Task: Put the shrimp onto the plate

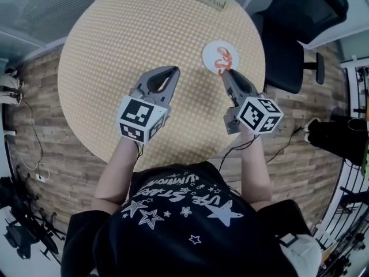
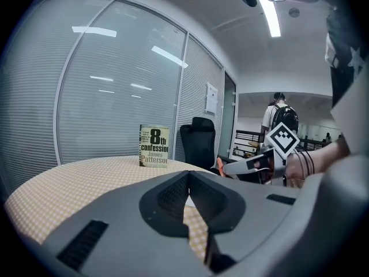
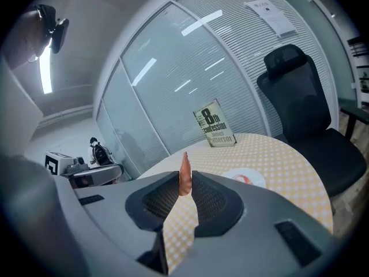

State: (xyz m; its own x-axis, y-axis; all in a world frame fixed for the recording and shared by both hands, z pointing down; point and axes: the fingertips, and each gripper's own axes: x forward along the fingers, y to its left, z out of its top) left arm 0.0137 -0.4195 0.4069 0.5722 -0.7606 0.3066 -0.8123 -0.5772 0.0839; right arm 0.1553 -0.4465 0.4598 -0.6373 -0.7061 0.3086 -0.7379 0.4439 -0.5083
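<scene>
The shrimp (image 3: 185, 165) is pinched upright in the right tongs (image 3: 184, 178), its tip poking above them, at the near edge of the white plate (image 1: 211, 51), where another shrimp (image 1: 225, 55) lies. Best carry it a little farther over bare plate, lower until nearly touching, then part the tongs slowly. The left tongs (image 1: 172, 71) are together, empty, over the surface (image 1: 115, 39).

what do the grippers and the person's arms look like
The left gripper and right gripper are grey, tapering to two jaws with dark ribbed pads. Each carries a white cube with black square markers. A thin black cable trails from the right one. The person wears a black short-sleeved T-shirt with white stars, and dark bands on the right wrist.
</scene>
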